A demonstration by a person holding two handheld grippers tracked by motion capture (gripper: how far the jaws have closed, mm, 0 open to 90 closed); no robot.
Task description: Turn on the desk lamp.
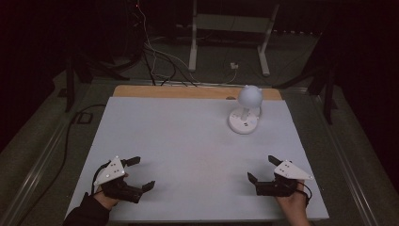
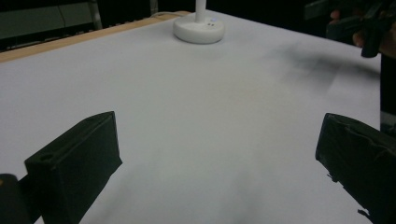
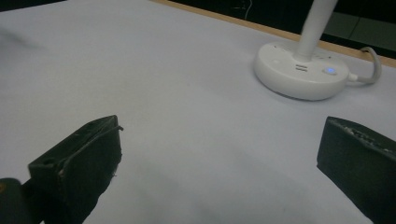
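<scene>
A white desk lamp (image 1: 246, 110) stands at the back right of the white table top (image 1: 188, 141), with a round head above a round base. Its base (image 2: 199, 29) shows far ahead in the left gripper view, and close at upper right as the base (image 3: 301, 70) with a lit blue button (image 3: 330, 71) in the right gripper view. My left gripper (image 1: 141, 173) rests open near the front left edge, nothing between its jaws. My right gripper (image 1: 261, 167) rests open near the front right edge, also holding nothing. Both are well apart from the lamp.
A wooden strip (image 1: 155, 91) runs along the table's far edge. Behind it on the floor lie cables (image 1: 160, 61) and a white table frame (image 1: 230, 28). The lamp's cord (image 3: 371, 63) leaves the base toward the far edge. The other hand and its gripper (image 2: 359, 25) appear at upper right.
</scene>
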